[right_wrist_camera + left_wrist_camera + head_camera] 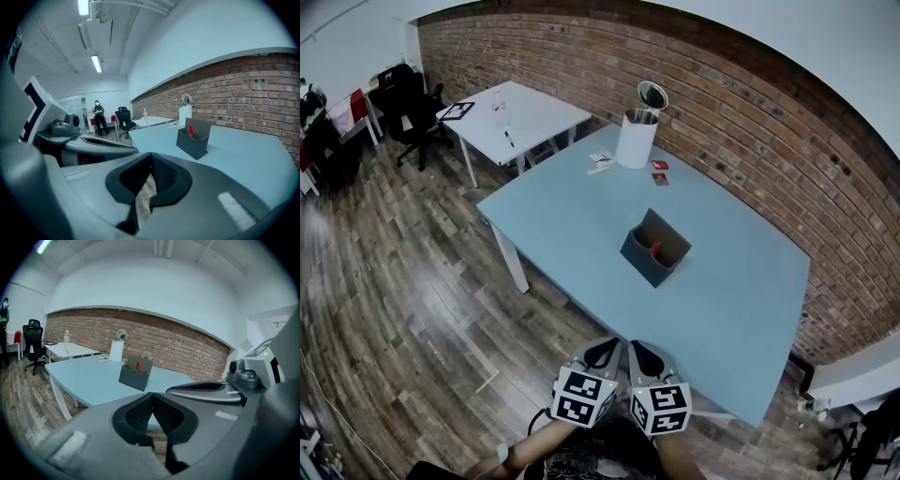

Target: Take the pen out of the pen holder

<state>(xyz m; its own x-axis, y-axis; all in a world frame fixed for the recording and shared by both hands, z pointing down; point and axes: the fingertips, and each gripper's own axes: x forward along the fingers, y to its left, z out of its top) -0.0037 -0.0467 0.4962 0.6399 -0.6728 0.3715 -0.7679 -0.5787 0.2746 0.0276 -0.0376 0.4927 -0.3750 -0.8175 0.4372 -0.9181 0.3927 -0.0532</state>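
A dark grey pen holder (654, 249) stands near the middle of the light blue table (581, 225), with a red pen (655, 248) upright inside it. The same holder (135, 373) and pen (137, 366) show in the left gripper view, and again in the right gripper view as holder (193, 138) and pen (190, 129). Both grippers hang side by side off the table's near edge, well short of the holder. My left gripper (604, 355) (152, 397) is shut and empty. My right gripper (637, 354) (151, 159) is shut and empty too.
A white cylindrical bin (638, 134) with its lid raised stands at the table's far side, small cards (660, 171) beside it. A white desk (516, 114) and black office chair (408, 105) sit further left. A brick wall (750, 141) runs behind; a person (98, 116) stands far off.
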